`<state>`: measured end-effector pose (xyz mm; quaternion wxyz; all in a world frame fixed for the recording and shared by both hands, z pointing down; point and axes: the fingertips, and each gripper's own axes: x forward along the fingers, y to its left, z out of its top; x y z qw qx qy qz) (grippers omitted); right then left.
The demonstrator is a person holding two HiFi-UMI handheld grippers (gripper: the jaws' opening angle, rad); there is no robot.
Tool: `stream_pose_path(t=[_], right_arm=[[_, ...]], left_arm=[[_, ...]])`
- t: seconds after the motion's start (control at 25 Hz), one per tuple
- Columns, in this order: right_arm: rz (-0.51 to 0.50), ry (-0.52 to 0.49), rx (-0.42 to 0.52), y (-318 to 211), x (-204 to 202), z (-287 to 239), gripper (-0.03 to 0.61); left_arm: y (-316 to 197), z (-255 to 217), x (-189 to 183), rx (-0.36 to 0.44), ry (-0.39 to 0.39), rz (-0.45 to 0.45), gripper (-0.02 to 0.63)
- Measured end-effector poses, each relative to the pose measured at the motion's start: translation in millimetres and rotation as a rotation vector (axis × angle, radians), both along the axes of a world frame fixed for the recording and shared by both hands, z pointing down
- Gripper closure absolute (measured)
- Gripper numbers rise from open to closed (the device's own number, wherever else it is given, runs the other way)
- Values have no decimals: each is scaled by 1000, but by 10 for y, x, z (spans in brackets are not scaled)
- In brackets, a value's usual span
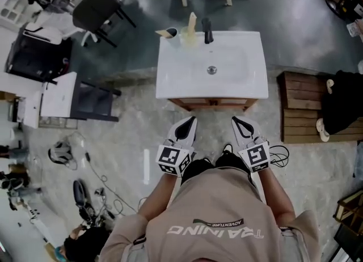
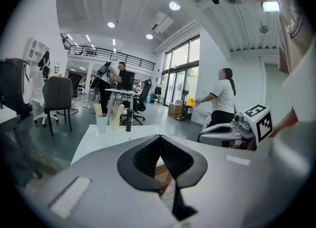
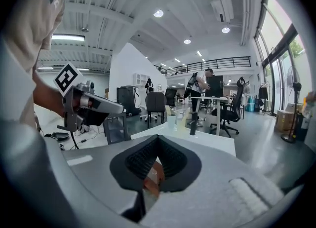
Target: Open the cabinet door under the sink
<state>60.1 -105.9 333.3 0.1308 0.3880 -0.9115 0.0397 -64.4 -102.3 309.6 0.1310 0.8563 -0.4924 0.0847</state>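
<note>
A: Status on the door [image 1: 227, 105]?
B: Not started. Left gripper [image 1: 189, 121] and right gripper [image 1: 238, 121] are held out side by side in front of the person. Jaws on both are pressed together, nothing in either.
A: Touching anything?
B: No. Both tips point at the cabinet [image 1: 182, 103] and stop just short of it. The cabinet is mid-scene, right beyond them, under the sink [image 1: 170, 85].
A: Door state?
B: Looks closed. From above only a thin wood strip shows below the sink rim, and nothing is swung out. Can't see from here where to grab it.
A: Beyond that?
B: Faucet [image 1: 207, 30] and cup [image 1: 170, 33] at the sink's far edge. Not relevant.
A: What's left?
B: My read: everything. Close in, open a gripper, catch the door's edge, swing it out.
</note>
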Motion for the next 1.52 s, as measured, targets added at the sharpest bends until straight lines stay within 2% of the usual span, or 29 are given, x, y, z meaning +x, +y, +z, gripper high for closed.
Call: stream_pose_path(t=[0.24,0.44,0.56,0.72,0.92,1.08,1.24,1.36,1.52], right_arm=[[-5,19,-78,-114,-20,444,577],[7,40,-147,-146,-118,775,577],[52,28,-217,-174,-128,1120,577],[133,25,-289,-197,-116,1643,577],[184,60,-361,-274,-148,2295,577],[209,76,-398,-360,-179,2700,577],[221,74,-412,-463,-221,3041,577],[220,37,-424,-544,-324,3253,577],[220,-117,-450,-658,-474,3540,577]], left_arm=[[-180,292,-47,14,-35,-61,594],[-299,539,-74,-23,-36,-49,594],[-346,718,-131,-45,-46,-44,594],[-311,1108,-249,-107,-50,-55,594],[-378,1655,-296,-179,-24,-78,594],[-451,2050,-262,-209,-24,-58,594],[-502,2468,-217,-229,-55,-17,594],[-503,2782,-263,-261,-67,-14,594],[-444,3193,-278,-302,-77,-3,594]])
